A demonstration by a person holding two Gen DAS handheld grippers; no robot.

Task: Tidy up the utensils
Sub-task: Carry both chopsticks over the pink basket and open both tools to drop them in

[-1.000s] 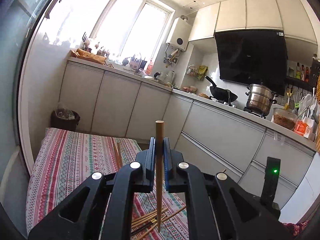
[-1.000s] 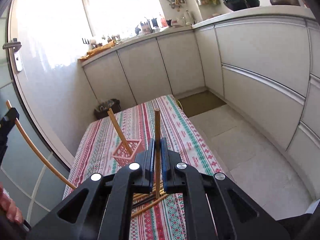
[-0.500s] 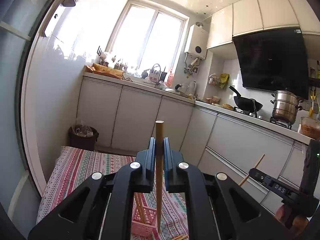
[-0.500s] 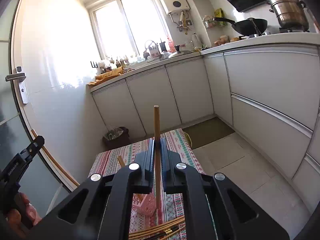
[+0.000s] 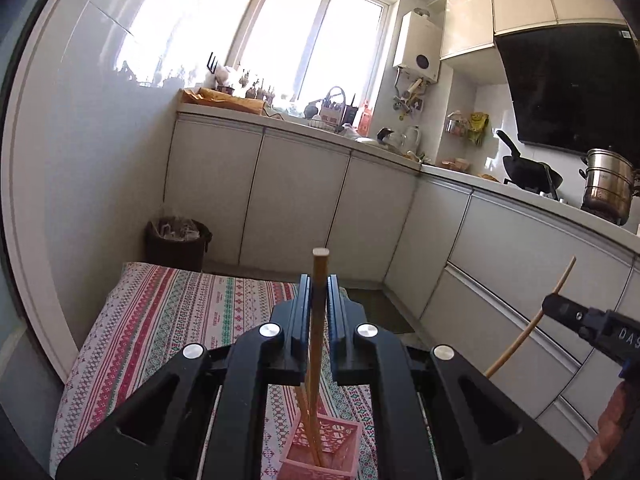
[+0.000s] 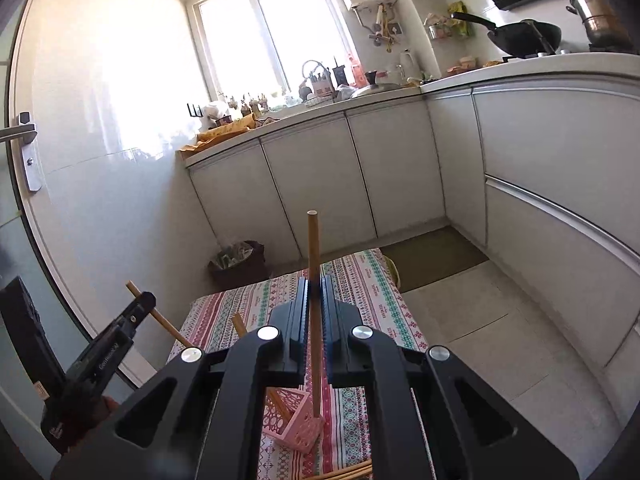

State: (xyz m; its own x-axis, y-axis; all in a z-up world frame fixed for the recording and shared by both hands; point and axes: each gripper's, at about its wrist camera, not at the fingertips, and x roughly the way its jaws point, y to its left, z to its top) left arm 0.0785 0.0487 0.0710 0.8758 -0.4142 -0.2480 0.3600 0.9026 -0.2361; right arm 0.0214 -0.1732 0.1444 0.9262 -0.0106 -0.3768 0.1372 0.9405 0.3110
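Observation:
My left gripper (image 5: 319, 280) has an upright wooden chopstick (image 5: 320, 264) between its jaws. They are opening, and a thin gap shows beside the stick. The stick's lower end is inside the pink basket (image 5: 324, 448), next to a second, leaning chopstick. My right gripper (image 6: 315, 280) is shut on another upright chopstick (image 6: 313, 240), whose lower end hangs by the basket (image 6: 296, 420). Each view catches the other gripper from the side: right gripper (image 5: 560, 308), left gripper (image 6: 144, 300).
The basket stands on a table with a striped patterned cloth (image 6: 368, 280). Loose chopsticks (image 6: 348, 472) lie near its front edge. A dark waste bin (image 5: 178, 240) sits beyond the table. White kitchen cabinets (image 5: 296, 200) run along the back and the right.
The left gripper has swung over the pink basket and sunk, bringing its chopstick's end into it. The right gripper has risen from the loose chopsticks with its stick and moved toward the basket.

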